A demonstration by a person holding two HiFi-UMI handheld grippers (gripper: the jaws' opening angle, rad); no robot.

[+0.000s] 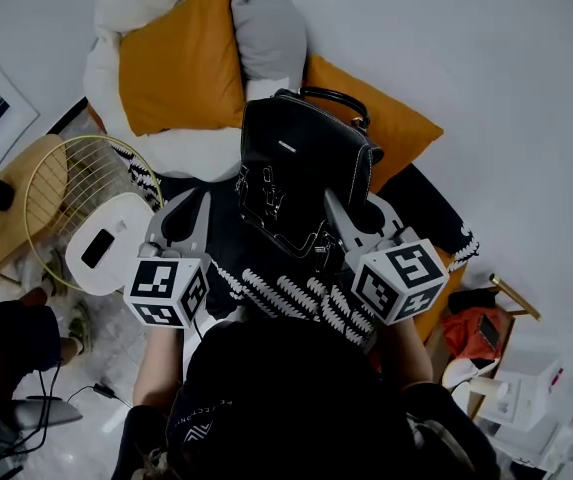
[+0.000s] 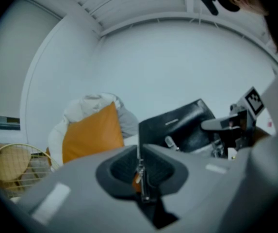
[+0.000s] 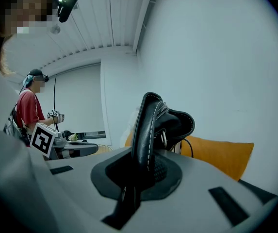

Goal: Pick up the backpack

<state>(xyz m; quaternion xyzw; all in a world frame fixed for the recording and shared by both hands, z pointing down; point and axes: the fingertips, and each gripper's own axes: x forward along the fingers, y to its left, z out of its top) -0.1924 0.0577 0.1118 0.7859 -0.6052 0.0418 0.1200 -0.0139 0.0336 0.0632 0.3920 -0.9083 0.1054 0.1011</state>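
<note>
The black leather backpack (image 1: pixel 301 168) hangs upright between both arms, over the orange pillows (image 1: pixel 181 63). The left gripper (image 2: pixel 139 171) is clamped on its thin left edge, and the right gripper (image 3: pixel 139 176) is clenched on its stitched right side. Neither is nearer; the load looks shared.

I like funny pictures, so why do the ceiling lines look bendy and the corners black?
Left and right gripper views: the wide-angle lens bends straight lines and leaves black corners. Head view: dark corners too, backpack fairly sharp, light even.

backpack (image 1: pixel 301 158): black (white stitching) | cushion (image 1: pixel 181 63): orange | blanket (image 1: pixel 286 293): black-white
</note>
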